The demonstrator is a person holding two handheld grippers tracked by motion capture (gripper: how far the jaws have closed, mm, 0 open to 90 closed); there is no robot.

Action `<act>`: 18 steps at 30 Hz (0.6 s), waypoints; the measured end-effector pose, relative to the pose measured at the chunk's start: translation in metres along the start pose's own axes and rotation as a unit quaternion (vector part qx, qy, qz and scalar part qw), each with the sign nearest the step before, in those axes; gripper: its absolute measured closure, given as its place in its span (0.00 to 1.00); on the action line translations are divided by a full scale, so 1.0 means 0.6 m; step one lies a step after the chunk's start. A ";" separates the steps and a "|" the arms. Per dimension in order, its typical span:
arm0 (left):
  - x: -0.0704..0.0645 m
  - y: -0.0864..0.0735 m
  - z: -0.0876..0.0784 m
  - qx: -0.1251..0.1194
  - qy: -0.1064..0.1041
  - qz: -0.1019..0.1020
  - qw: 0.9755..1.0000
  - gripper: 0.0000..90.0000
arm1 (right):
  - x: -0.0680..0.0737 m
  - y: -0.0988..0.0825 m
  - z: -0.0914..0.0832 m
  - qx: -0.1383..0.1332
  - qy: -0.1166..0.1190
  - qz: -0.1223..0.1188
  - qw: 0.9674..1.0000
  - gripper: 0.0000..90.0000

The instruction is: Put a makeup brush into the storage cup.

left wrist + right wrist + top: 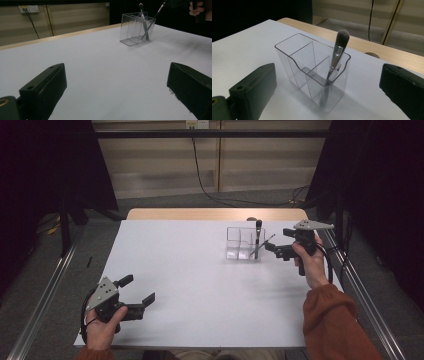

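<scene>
Makeup brush (336,62): one item, standing head-up in the end compartment of a clear organiser (294,53), handle foot on the compartment floor, bristle head leaning past the rim. A second slim tool (265,241) appears to lean out of the same compartment toward the right gripper in the high view; what kind of tool it is cannot be told

Location: organiser sits on the white table (200,285) at roughly 1 o'clock from the table's middle in the high view, near the far wooden edge

Right gripper (272,247): held level at about 3 o'clock of the organiser, just beside it, jaws spread wide with nothing between them. In the right gripper view the organiser lies straight ahead between the two jaws, the brush at 12 o'clock

Left gripper (135,290): low at about 7 o'clock on the table, well apart from the organiser, jaws spread and empty. From it the organiser lies far off at about 1 o'clock

Key relation: brush's long axis runs near upright, tilted slightly; the right hand is plainly the nearer one. Judged next move: any pinch on the handle would need the right jaws to come in across that upright axis above the rim
</scene>
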State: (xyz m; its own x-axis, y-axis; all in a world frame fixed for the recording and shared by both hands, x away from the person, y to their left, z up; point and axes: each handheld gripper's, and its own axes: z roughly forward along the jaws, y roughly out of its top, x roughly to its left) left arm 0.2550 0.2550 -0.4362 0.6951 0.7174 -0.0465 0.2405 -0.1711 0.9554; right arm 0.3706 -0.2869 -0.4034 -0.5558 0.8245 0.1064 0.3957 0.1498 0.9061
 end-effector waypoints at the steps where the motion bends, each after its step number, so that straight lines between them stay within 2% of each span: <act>1: -0.001 0.000 0.000 -0.001 0.000 0.000 1.000 0.03 | 0.000 0.000 -0.003 0.000 -0.003 0.000 1.000 0.01; 6: 0.000 0.000 -0.003 -0.002 0.003 0.000 1.000 0.03 | 0.004 -0.002 -0.016 -0.008 -0.014 -0.005 1.000 0.02; 13: 0.000 0.000 -0.004 -0.004 0.003 -0.001 1.000 0.03 | 0.017 -0.014 -0.033 -0.014 -0.009 -0.010 1.000 0.02; 18: 0.000 0.001 -0.004 -0.005 0.005 -0.002 1.000 0.03 | 0.025 -0.025 -0.046 -0.017 -0.019 -0.012 1.000 0.02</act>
State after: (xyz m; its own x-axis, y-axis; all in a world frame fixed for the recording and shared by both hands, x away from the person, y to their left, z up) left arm 0.2535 0.2563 -0.4351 0.6879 0.7242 -0.0483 0.2363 -0.1605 0.9583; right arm 0.3362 -0.2916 -0.4040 -0.5363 0.8411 0.0700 0.3582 0.1517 0.9212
